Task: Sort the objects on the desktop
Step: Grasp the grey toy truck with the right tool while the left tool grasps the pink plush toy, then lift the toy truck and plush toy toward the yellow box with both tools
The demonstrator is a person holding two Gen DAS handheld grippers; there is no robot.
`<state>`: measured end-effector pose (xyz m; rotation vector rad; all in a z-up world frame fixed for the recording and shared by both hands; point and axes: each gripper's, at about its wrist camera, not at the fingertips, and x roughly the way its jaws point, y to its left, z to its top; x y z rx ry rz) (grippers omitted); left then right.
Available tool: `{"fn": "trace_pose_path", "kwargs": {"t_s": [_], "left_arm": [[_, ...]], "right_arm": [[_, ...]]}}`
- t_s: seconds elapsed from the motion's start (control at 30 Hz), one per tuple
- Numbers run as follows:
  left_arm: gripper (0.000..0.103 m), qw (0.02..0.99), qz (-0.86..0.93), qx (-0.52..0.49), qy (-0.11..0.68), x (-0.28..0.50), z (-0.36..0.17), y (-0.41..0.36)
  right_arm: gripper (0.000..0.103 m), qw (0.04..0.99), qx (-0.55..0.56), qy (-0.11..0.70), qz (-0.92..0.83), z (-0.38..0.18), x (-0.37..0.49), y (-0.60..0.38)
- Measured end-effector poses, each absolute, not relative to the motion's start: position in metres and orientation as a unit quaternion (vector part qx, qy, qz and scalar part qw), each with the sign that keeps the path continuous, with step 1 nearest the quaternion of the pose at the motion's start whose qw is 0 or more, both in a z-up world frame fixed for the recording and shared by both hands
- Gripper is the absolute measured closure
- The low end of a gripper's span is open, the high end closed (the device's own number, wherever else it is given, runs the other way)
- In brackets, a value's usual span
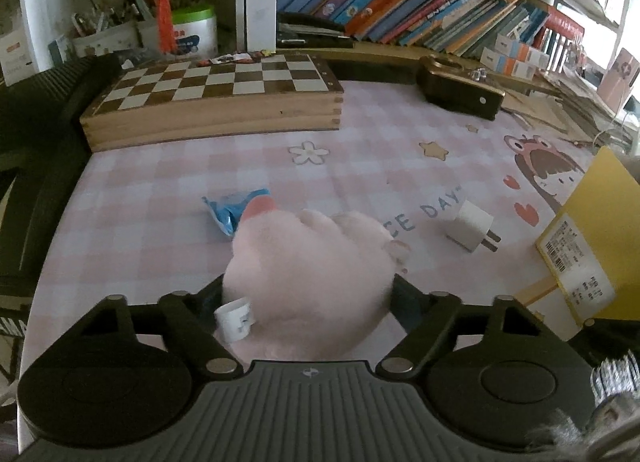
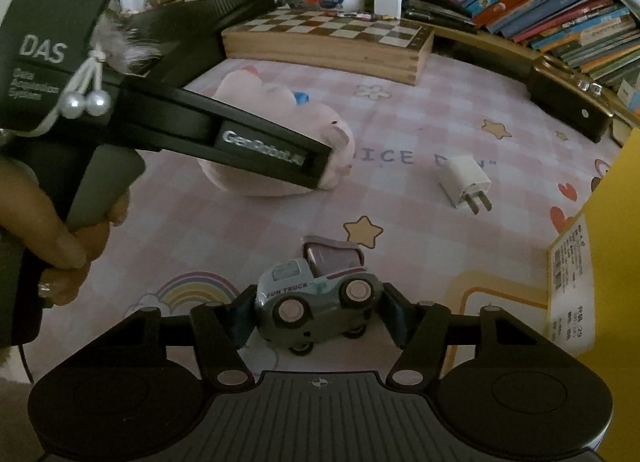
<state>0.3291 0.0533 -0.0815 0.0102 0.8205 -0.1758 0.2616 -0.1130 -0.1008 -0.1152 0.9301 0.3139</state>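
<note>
On the bench, over the pink checked mat (image 1: 160,189), I've got both grippers down on toys at once. Left gripper (image 1: 308,294) straddles the pink plush (image 1: 312,262), fingers at each flank and seemingly pressing the fur; I read it as gripping the plush, though soft pile hides true contact. Plush lies mid-mat with its white tag (image 1: 236,320) by the left finger, a blue wrapper (image 1: 232,209) just behind it. Right gripper (image 2: 316,310) brackets the toy truck (image 2: 316,302) at the near edge of the mat; left pad touches the cab end, right pad looks a sliver off the rear wheel, so jaws not yet clamped, truck between them. Truck sits side-on, so the fingers can take it end to end. My guess: both toys go to one pile, hence the paired approach.

Readable: "FUN TRUCK" on the truck door, "ICE DAY" fragments on the mat, "DAS" on the left gripper body. Yellow box (image 2: 600,262) at right carries a barcode label, text too small. White plug (image 2: 466,181) lies apart, prongs toward me, untouched; chessboard (image 1: 216,85) at the back
</note>
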Motion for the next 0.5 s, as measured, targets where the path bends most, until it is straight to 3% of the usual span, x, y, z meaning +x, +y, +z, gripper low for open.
{"fn": "trace_pose_path", "kwargs": {"t_s": [0.13, 0.5], "left_arm": [[0.036, 0.915, -0.095, -0.006, 0.391, 0.322, -0.073, 0.058], [0.036, 0.927, -0.089, -0.066, 0.357, 0.275, -0.031, 0.082]], "right_arm": [[0.040, 0.885, -0.053, 0.438, 0.148, -0.096, 0.260, -0.114], [0.039, 0.900, -0.039, 0.413, 0.133, -0.074, 0.246, -0.120]]}}
